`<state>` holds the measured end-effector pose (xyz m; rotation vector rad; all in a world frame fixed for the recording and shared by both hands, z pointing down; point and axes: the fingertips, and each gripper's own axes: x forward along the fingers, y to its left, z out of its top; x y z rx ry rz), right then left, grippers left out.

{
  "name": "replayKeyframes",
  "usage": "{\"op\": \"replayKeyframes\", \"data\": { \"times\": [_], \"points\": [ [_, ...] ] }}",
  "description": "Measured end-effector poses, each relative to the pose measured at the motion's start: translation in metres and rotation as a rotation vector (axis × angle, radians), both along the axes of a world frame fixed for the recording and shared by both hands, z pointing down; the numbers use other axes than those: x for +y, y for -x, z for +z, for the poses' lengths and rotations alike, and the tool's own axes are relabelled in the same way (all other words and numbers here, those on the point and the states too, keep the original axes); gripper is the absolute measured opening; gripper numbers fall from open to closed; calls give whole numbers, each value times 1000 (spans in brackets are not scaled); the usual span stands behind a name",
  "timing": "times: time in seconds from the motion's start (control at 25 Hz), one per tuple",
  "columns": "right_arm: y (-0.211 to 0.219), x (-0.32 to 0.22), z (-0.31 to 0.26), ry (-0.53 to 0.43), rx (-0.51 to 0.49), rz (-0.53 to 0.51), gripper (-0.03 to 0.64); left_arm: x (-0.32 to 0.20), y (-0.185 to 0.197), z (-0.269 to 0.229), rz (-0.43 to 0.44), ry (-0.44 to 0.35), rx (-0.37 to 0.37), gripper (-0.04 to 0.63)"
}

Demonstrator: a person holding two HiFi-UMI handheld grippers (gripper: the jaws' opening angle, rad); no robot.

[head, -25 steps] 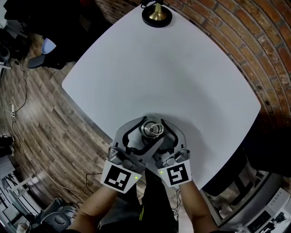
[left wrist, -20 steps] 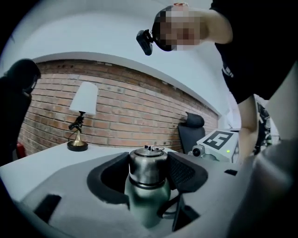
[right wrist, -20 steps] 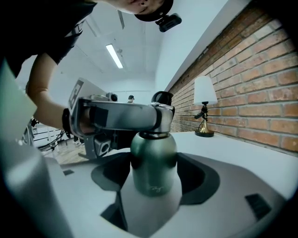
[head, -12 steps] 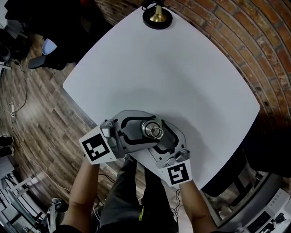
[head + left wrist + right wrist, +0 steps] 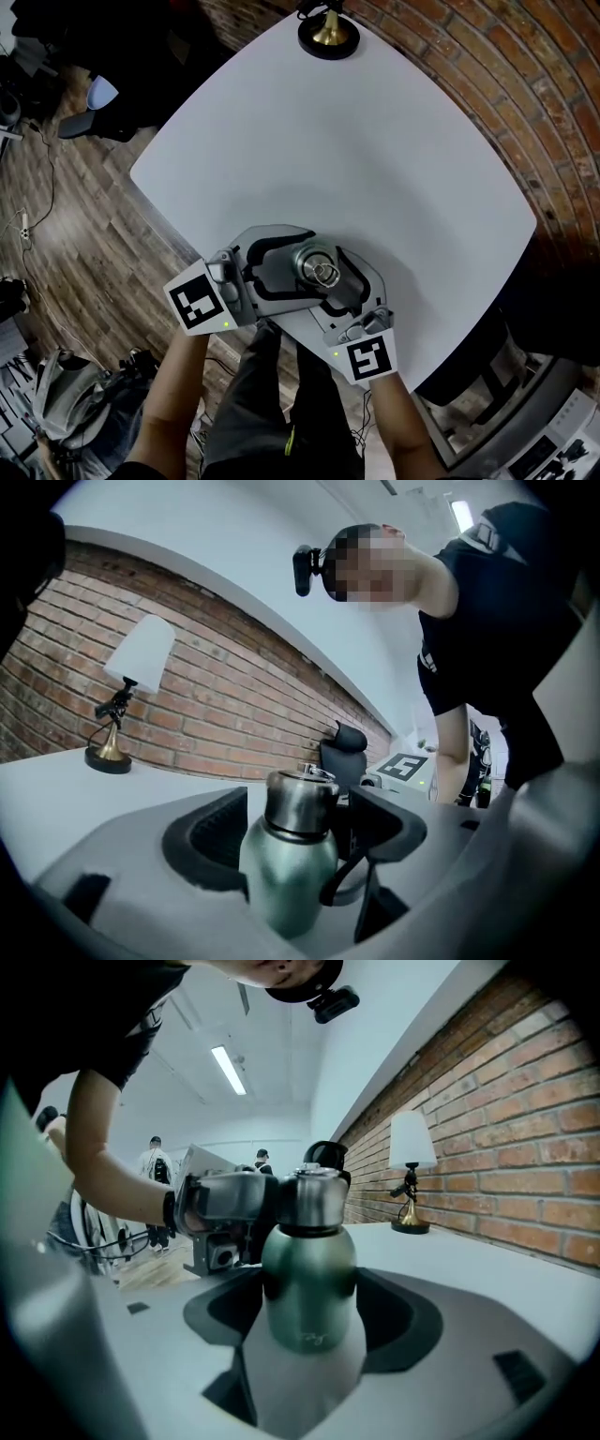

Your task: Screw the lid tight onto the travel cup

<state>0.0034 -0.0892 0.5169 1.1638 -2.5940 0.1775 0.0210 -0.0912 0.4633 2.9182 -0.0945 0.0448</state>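
Cup [image 5: 317, 270] upright near the white table's [image 5: 375, 141] edge.
My right gripper [image 5: 309, 1307] clamps its body. My left gripper [image 5: 300, 832] has just opened its jaws, now apart around the lid [image 5: 300, 803]. Lamp [image 5: 328, 36] on the far corner, brick wall [image 5: 525, 84] behind, wood floor [image 5: 84, 216] alongside.

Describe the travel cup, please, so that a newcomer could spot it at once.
Start at the white table; at its near edge stands the travel cup. The right gripper clasps its body, and the left gripper, whose jaws have just been opening, flanks its lid. It is green metal with a steel lid, unlike the white-shaded lamp at the far corner.
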Motion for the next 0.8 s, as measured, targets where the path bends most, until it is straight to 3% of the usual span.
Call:
{"op": "replayKeyframes", "data": {
  "times": [0.16,0.4,0.72,0.8],
  "points": [
    [-1,0,1,2,3,-1,291,-1,13,-6,-143,-68,-31,324],
    [-1,2,1,-2,-2,12,291,3,11,-13,-358,-192,-167,324],
    [0,3,1,8,1,20,291,-12,-8,-14,-558,-210,-195,318],
    [0,4,2,8,5,18,291,-14,-9,-14,-578,-232,-206,279]
  ]
}}
